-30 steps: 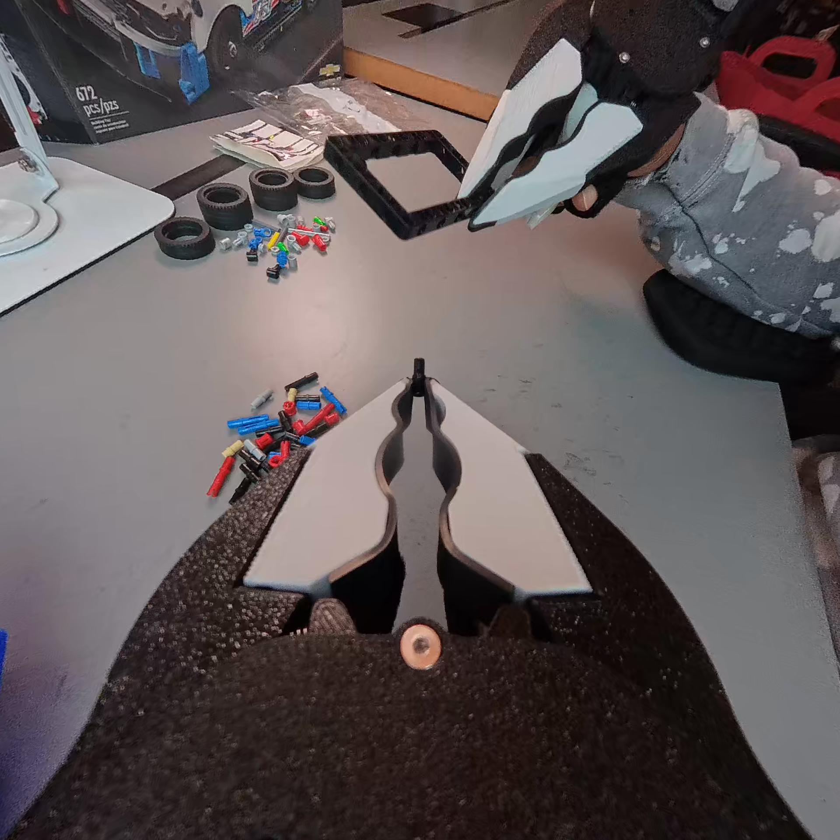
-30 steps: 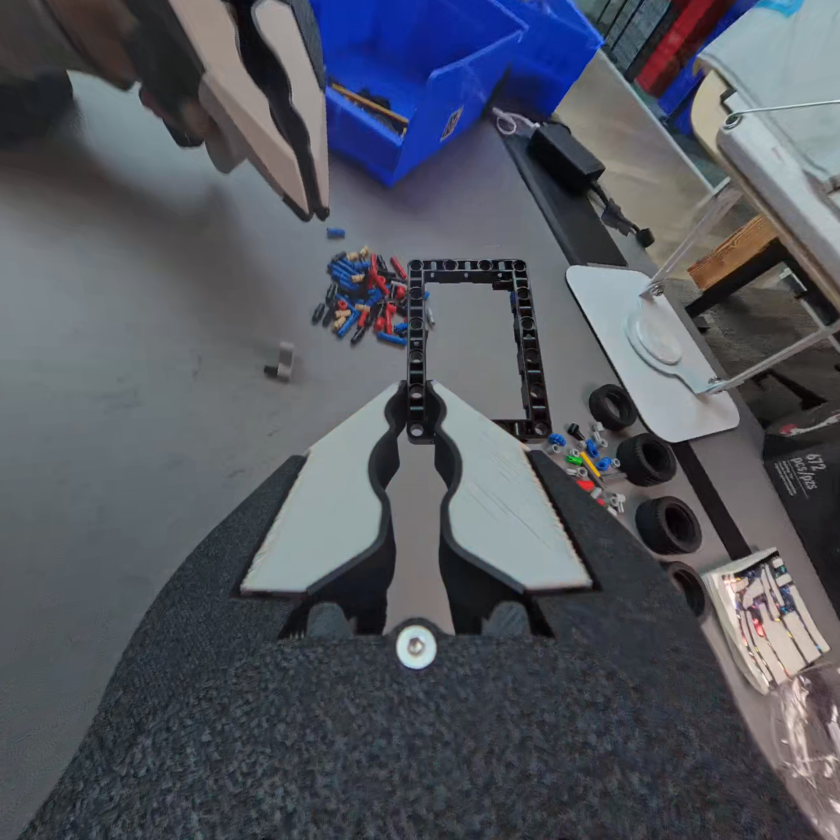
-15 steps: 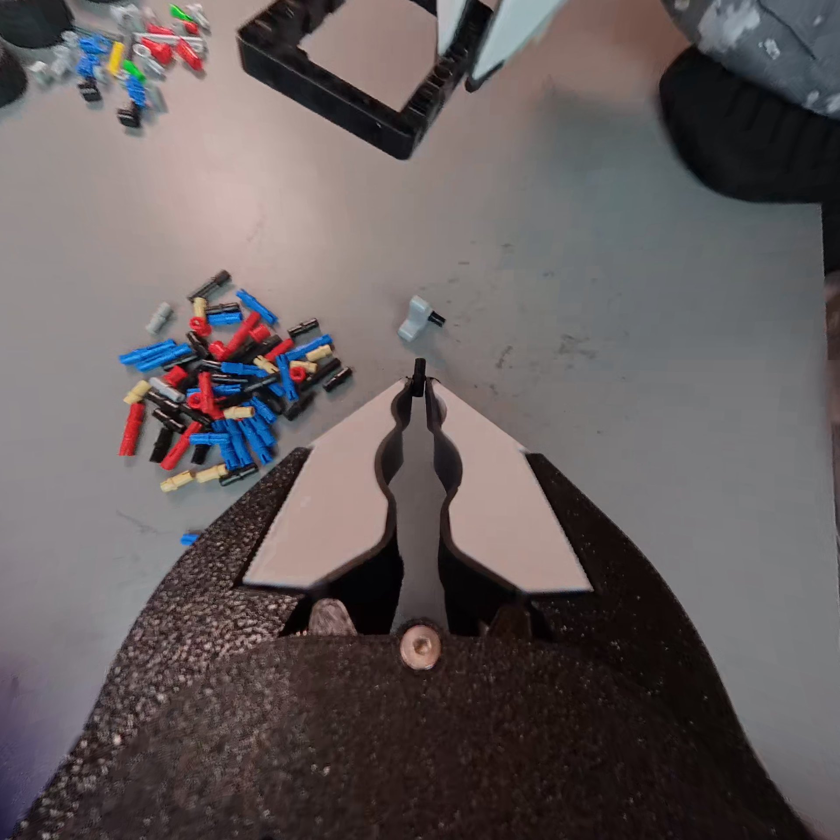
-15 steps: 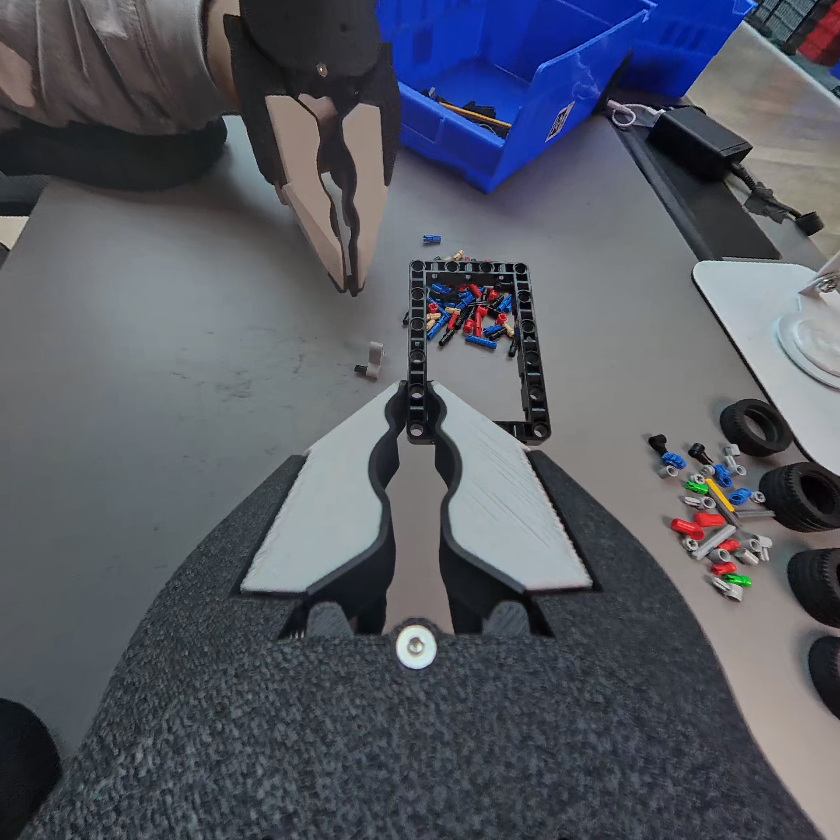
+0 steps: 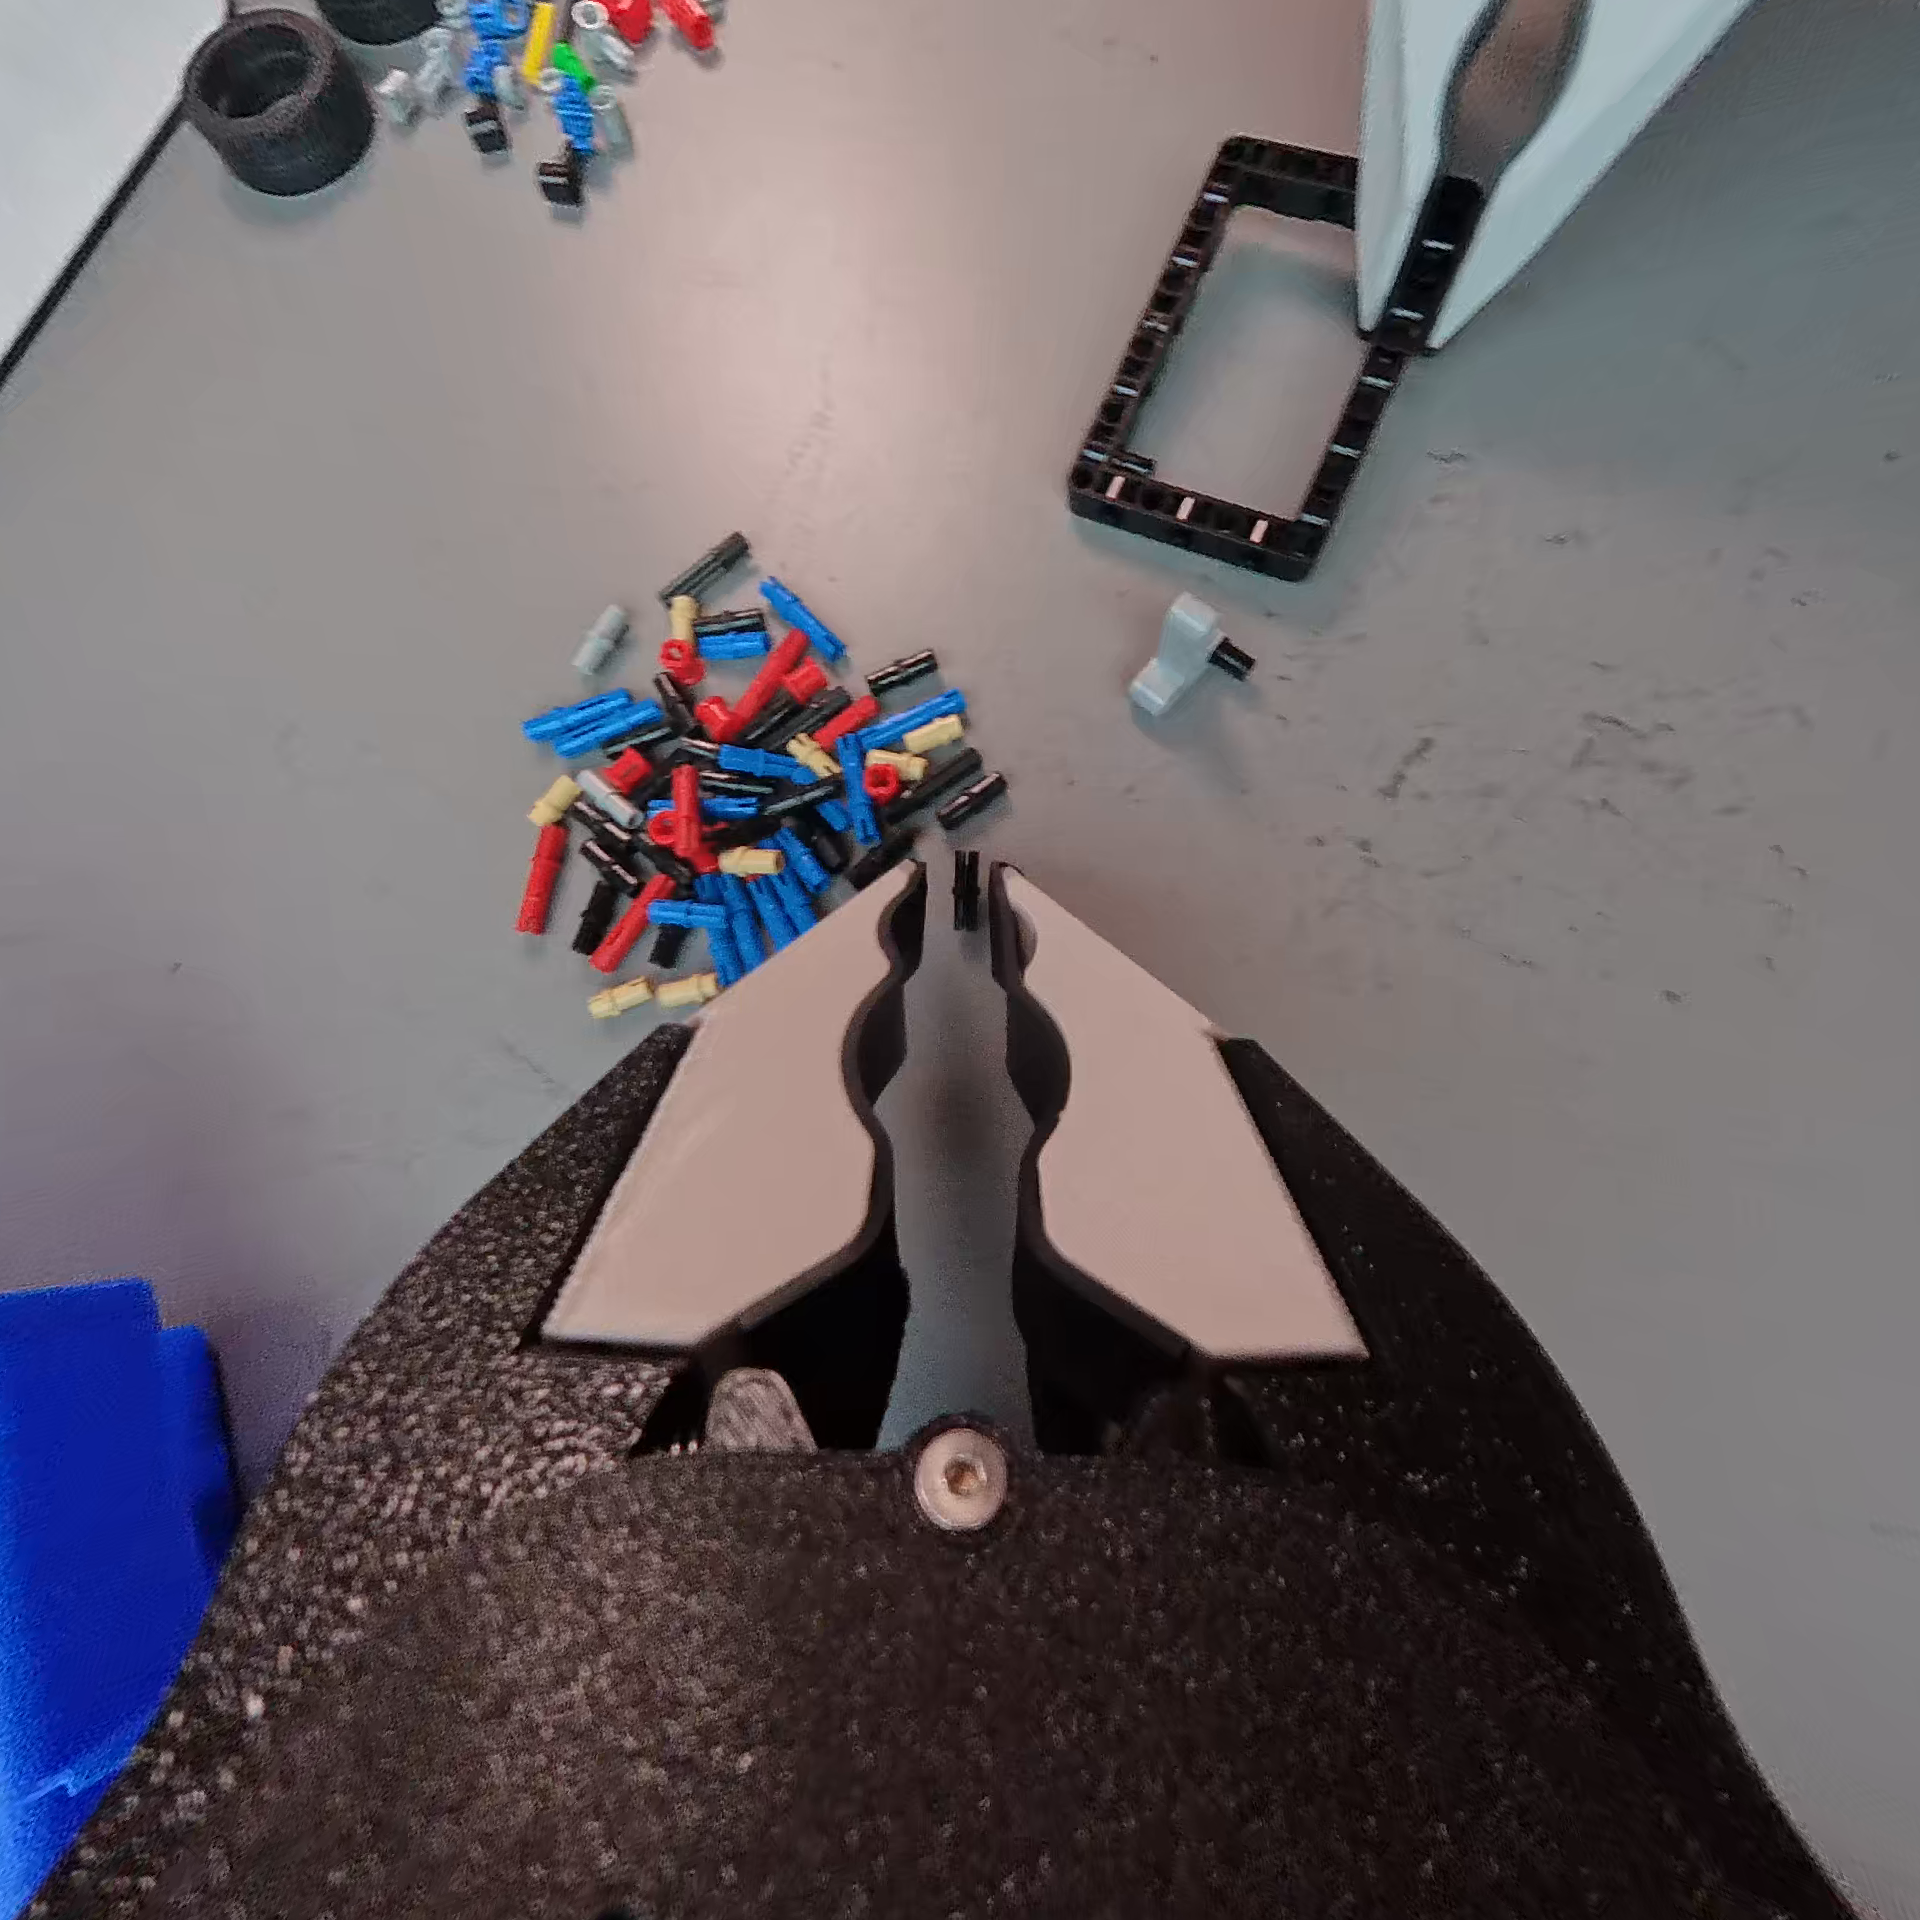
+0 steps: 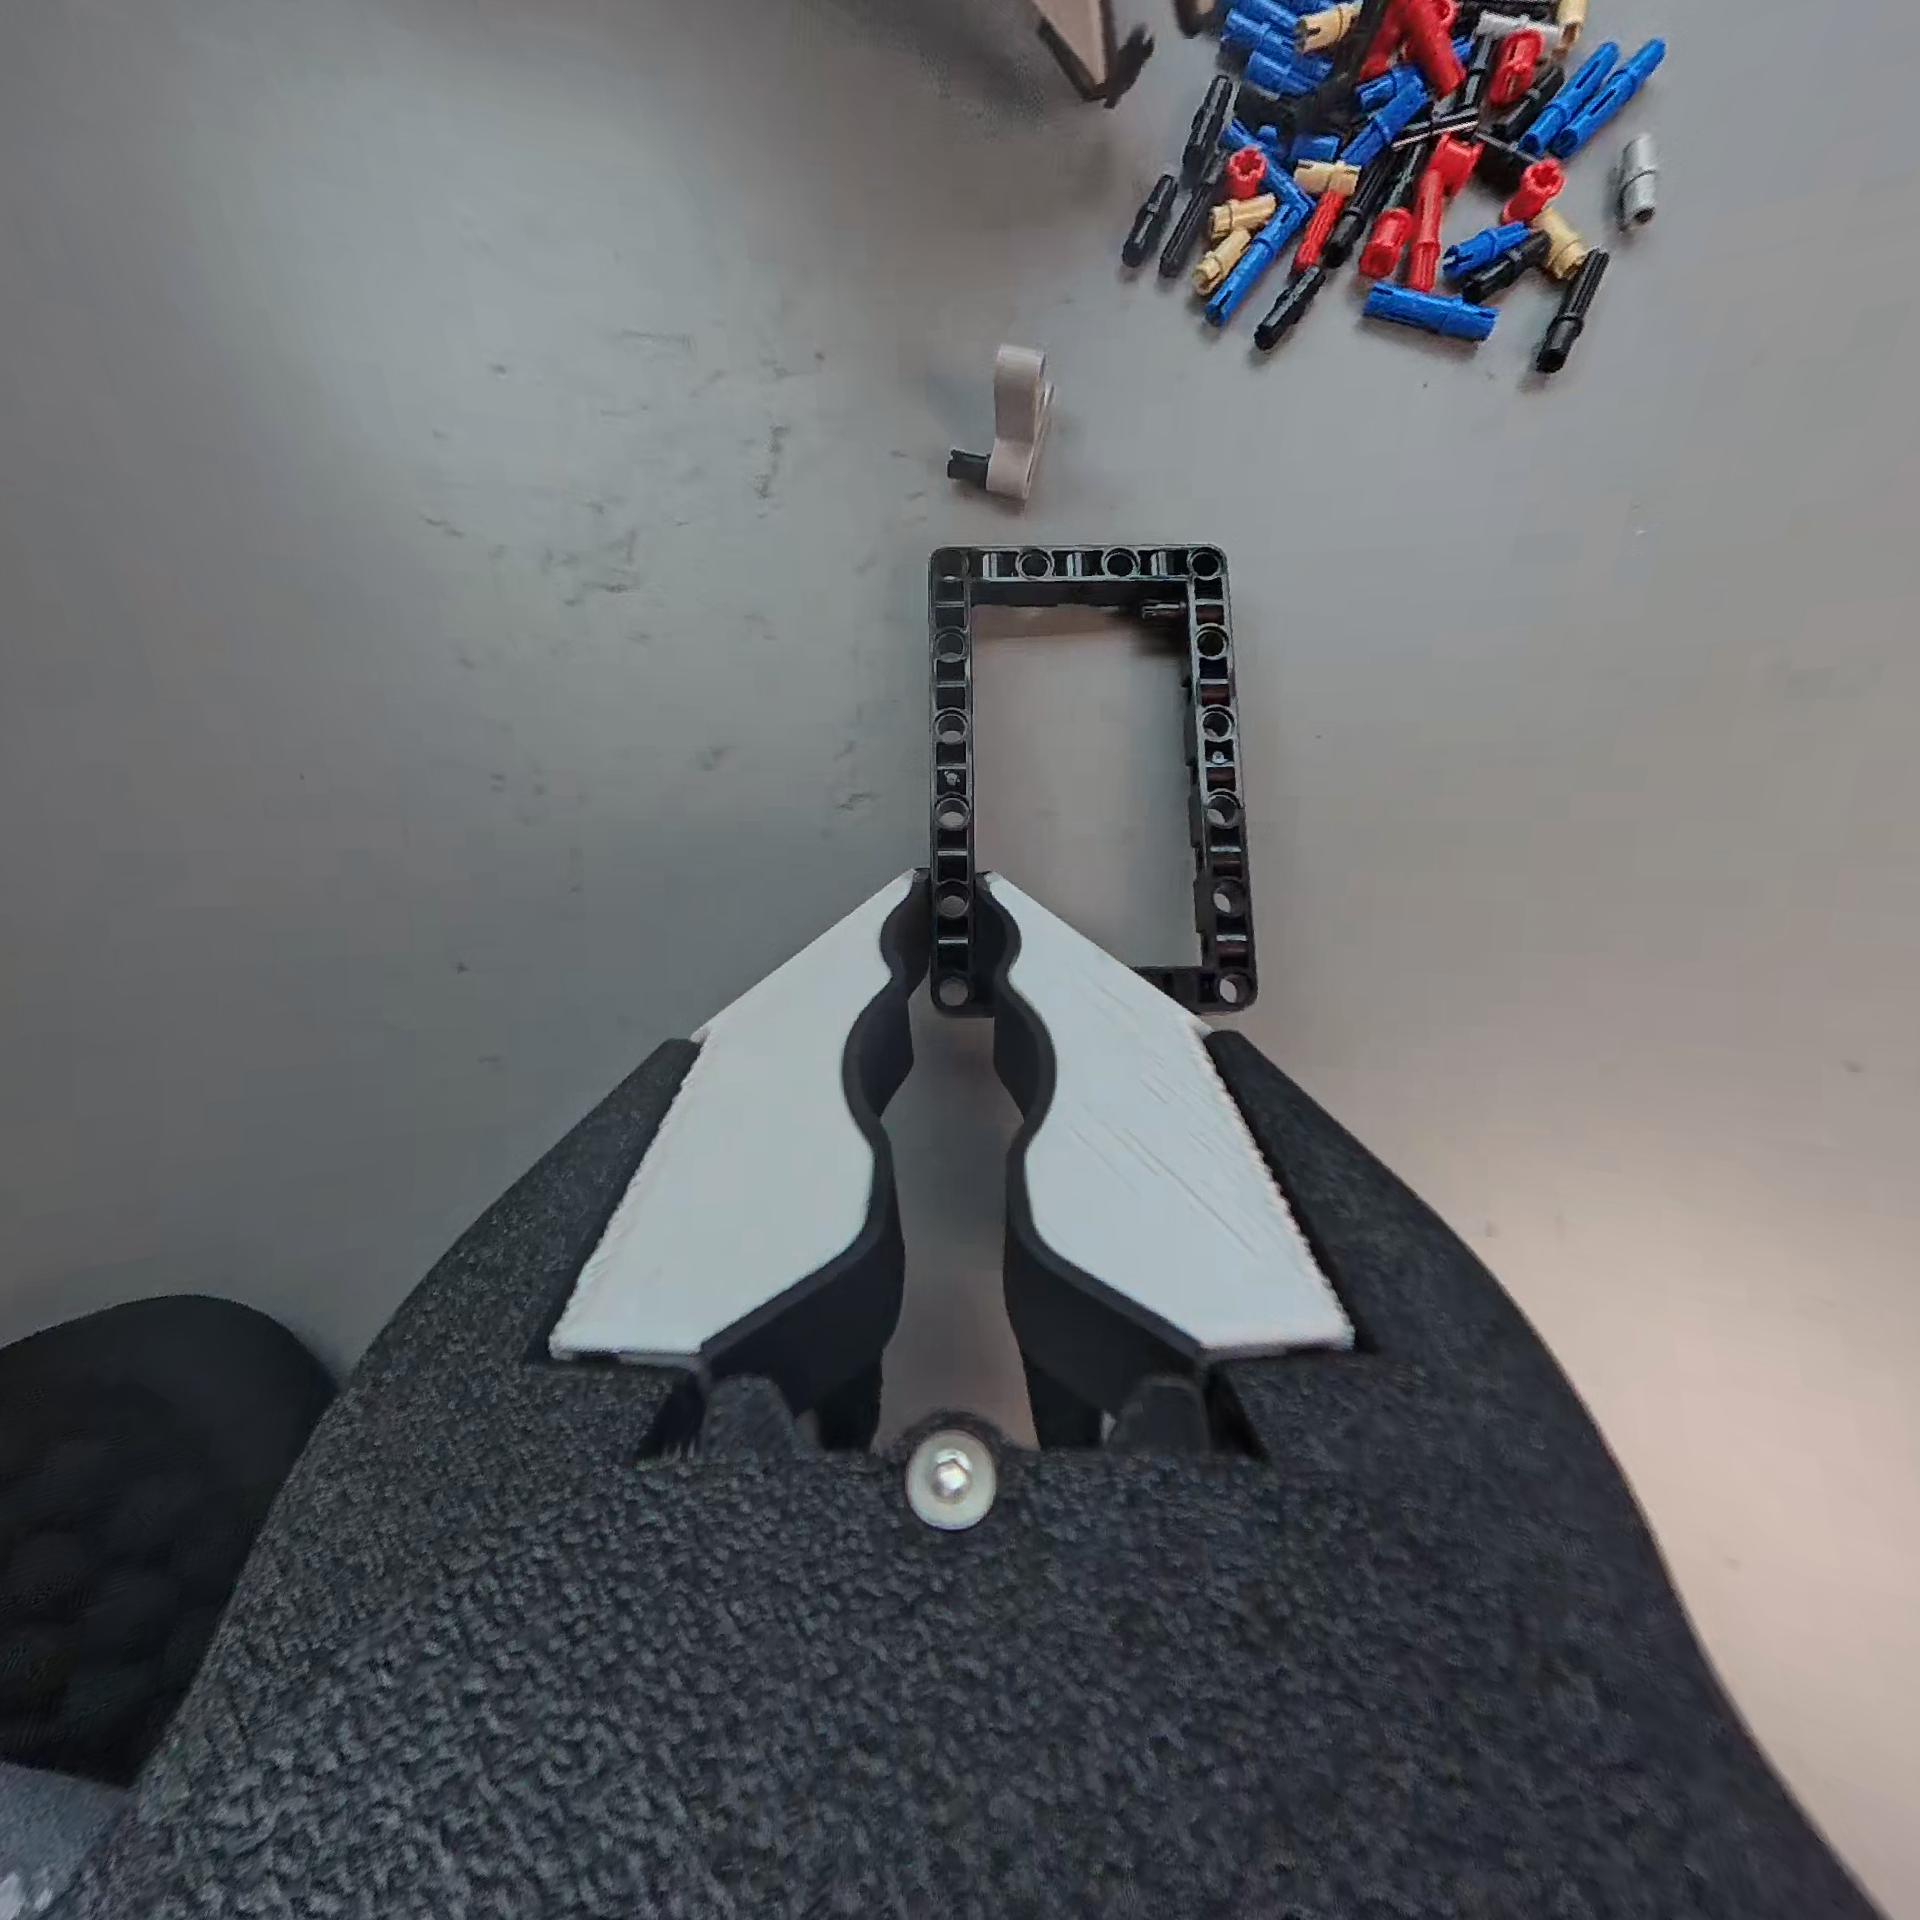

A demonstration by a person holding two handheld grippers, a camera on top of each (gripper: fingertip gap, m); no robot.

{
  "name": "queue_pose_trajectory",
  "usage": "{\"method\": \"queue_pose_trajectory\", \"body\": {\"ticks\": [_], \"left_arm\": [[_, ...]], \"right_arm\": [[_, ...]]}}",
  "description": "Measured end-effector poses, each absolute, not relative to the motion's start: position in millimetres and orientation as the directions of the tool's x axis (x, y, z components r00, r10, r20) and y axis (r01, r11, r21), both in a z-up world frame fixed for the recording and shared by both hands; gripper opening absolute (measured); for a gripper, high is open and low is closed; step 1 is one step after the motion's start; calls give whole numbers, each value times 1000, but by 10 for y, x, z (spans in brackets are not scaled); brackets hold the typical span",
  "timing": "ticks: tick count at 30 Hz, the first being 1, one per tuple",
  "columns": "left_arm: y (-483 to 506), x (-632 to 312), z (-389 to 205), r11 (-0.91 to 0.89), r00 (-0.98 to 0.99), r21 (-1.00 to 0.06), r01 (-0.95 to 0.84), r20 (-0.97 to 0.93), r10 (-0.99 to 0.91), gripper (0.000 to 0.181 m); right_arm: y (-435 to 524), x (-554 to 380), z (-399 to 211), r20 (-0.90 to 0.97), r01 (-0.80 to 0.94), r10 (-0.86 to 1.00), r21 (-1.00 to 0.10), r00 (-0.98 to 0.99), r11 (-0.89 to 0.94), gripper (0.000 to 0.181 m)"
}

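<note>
The left hand-held gripper (image 5: 957,891) has its two fingers parted by a narrow gap, and a small black pin (image 5: 966,889) stands in that gap at the very tips — the fingers do not appear to press it, so it looks loose between them rather than pinched, though whether one side touches it I cannot tell. Just ahead and to the left of those tips lies a heap of short pins (image 5: 753,774) in blue, red, black and tan, bunched on the grey counter (image 5: 312,468) within easy reach. Ahead and to the right, apart from the heap, a grey angled connector (image 5: 1179,660) with a black stub lies on its own. Beyond it is the black rectangular frame (image 5: 1226,374), and the right hand-held gripper (image 6: 954,940) is clenched on one long side of it near a corner, which keeps the frame's open holes exposed on the far sides; the frame seems to sit low at the counter, but I cannot tell whether it rests there or is held just clear. Far ahead and left of the left hand-held gripper are a black tyre (image 5: 281,99) and a second scatter of tiny coloured parts (image 5: 551,73). A blue bin edge (image 5: 94,1507) shows beside its body, at the near left.
</note>
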State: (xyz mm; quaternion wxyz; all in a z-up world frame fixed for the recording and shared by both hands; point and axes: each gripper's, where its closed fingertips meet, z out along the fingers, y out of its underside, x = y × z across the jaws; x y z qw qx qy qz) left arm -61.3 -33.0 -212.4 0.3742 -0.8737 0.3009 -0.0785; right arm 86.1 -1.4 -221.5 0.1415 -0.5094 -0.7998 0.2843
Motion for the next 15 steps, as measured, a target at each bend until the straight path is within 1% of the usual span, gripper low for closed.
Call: {"method": "queue_pose_trajectory", "body": {"ticks": [1,4,6,8,10,12,15], "left_arm": [[-273,-671,-2127,-546,829,-709,-447,-100,-550,16],[-148,-778,-2072,-532,867,-742,-409,-133,-480,36],[-166,-577,-1894,-438,828,-806,-397,-109,-550,39],[-262,-288,-1735,-334,752,-853,-401,-99,-651,38],[-353,-64,-1629,-248,691,-881,-404,-116,-714,40],[-395,78,-1489,-178,665,-915,-363,-120,-737,48],[-472,252,-1147,-95,627,-979,-179,-39,-778,57]], "right_arm": [[-23,860,-2212,-65,733,894,-600,-444,321,7],[-40,851,-2190,-60,724,889,-607,-453,328,7],[-57,796,-2084,-53,689,888,-652,-457,316,7],[-156,728,-1849,-100,618,872,-744,-479,254,7],[-334,692,-1493,-189,506,817,-851,-544,141,7],[-563,757,-1042,-313,391,677,-920,-666,-41,7],[-734,909,-656,-423,348,449,-905,-787,-244,7]]}}
